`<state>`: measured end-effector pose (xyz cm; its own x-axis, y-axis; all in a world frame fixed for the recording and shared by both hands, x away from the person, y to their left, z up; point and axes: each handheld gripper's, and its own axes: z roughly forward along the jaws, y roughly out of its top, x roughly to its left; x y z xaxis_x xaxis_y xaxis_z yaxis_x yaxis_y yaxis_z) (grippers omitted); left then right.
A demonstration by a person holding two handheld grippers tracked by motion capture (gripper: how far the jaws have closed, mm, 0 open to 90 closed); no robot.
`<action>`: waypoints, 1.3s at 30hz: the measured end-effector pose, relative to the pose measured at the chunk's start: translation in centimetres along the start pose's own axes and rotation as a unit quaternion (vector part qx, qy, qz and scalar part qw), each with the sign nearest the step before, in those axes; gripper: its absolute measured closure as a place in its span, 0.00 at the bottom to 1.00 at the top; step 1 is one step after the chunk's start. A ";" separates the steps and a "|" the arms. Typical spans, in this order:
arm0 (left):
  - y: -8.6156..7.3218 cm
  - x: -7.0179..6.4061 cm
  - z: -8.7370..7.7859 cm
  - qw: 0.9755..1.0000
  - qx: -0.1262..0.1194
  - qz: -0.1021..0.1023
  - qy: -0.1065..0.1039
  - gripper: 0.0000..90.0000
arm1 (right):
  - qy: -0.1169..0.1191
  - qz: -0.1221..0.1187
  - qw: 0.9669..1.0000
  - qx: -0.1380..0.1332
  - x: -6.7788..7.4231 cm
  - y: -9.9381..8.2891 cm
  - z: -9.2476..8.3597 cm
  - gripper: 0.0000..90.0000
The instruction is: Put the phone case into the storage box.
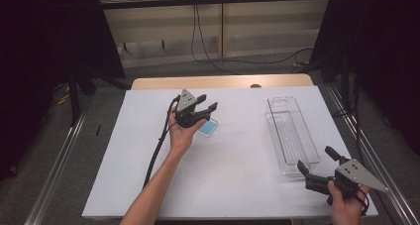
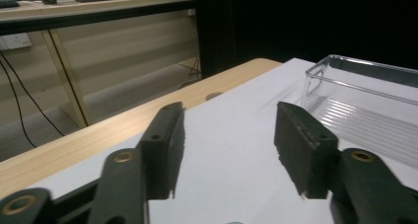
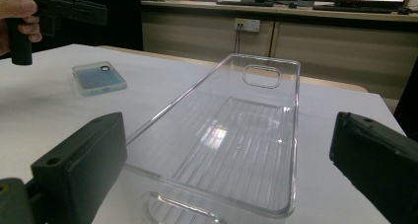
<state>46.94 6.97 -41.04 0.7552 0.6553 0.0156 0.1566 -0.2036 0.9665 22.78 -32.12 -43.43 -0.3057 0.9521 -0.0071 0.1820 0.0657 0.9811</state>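
left tool [image 1: 205, 104] hovers above the counter [image 1: 148, 160], just over and beside the phone case [image 1: 207, 128]. jaws partway open with nothing between them, as the left gripper view shows bare white sheet in the gap. right tool [image 1: 317, 160] sits at the near end of the clear tray [image 1: 291, 131], jaws wide open, pads straddling the tray's near rim without touching it as far as i can tell, holding nothing.

case lies flat, teal side up, near counter centre, well apart from the tray.

step, my read: approach for picking the case, likely to drop it in the tray. no grasp yet.

next move calls for: left tool tips down and comes onto the case's edges. the case is thin and flat, so the pads need to catch a rim or it'll skid on the sheet. may need a wider jaw set first.

room: open sheet all round the case and a free path to the tray. the far wooden edge is close behind the left tool, and the right tool is near the counter's right corner, with little margin there.
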 end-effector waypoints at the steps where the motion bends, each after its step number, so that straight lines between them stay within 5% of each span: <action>1: -0.1 0.1 0.1 1.000 0.008 -0.003 -0.008 0.58 | 0.001 -0.001 1.000 0.000 0.0 0.0 0.0 0.00; 20: -0.4 0.3 1.0 0.998 0.062 -0.002 -0.012 0.98 | -0.003 0.005 1.000 -0.002 -0.1 0.0 -0.1 0.00; 28: 0.0 0.9 1.2 0.996 0.089 -0.018 -0.015 1.00 | -0.002 0.004 1.000 -0.002 -0.1 0.0 -0.1 0.00; 39: 0.0 1.4 3.1 0.988 0.148 -0.045 -0.011 1.00 | -0.002 0.002 1.000 -0.004 -0.1 0.1 -0.2 0.00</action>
<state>49.98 5.61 -41.86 0.7429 0.6651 -0.0757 0.4009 -0.3514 0.8460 22.66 -32.29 -43.34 -0.3014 0.9535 -0.0031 0.1757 0.0588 0.9827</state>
